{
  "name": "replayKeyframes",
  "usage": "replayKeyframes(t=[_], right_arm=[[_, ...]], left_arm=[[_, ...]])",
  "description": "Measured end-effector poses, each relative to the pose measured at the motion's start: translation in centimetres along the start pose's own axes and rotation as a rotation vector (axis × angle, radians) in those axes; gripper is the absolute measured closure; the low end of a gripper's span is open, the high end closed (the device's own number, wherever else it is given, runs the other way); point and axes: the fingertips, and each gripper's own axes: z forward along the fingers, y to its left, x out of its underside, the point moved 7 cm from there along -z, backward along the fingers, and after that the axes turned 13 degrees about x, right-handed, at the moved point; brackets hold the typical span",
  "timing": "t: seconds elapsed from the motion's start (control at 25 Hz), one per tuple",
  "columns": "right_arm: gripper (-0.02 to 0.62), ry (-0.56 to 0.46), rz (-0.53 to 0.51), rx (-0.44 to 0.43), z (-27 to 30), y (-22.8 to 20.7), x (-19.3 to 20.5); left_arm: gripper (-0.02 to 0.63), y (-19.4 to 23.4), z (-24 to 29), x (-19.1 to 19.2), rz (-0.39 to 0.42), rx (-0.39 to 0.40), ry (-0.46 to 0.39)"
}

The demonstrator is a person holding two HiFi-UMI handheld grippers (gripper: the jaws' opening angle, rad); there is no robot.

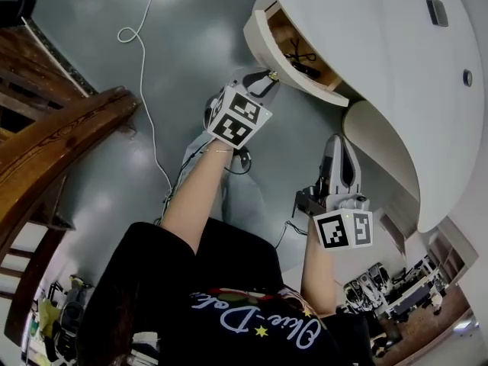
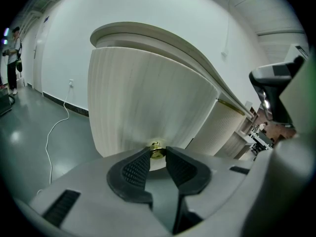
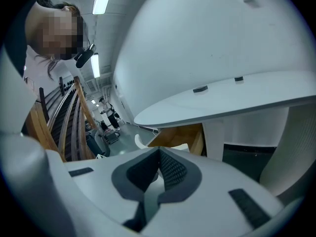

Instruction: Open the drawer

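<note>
Left gripper point(image 2: 157, 155) pads point(image 2: 136, 170) — drawer knob point(image 2: 157, 148) between

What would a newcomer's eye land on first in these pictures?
The curved white drawer stands pulled out at the top of the head view, with scissors lying inside. The left hand-held gripper is clamped on its small brass knob. The right hand-held gripper hangs lower right, jaws together, holding nothing.

A black short-sleeved T-shirt point(image 1: 191, 280) with pale blue script and yellow stars fills the lower centre. The white left gripper point(image 1: 267, 79), upper centre, and the white right gripper point(image 1: 340, 142), centre right, each have dark ribbed pads and a black-and-white marker cube.
</note>
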Motion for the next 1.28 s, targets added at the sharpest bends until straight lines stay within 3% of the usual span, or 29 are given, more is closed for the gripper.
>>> replayKeyframes(t=[1.28], right_arm=[[0.597,-0.032,-0.008,-0.015,-6.2,-0.1,2.2]], left_arm=[[0.509,-2.7,-3.4,3.9,-0.016,-0.048,0.016]])
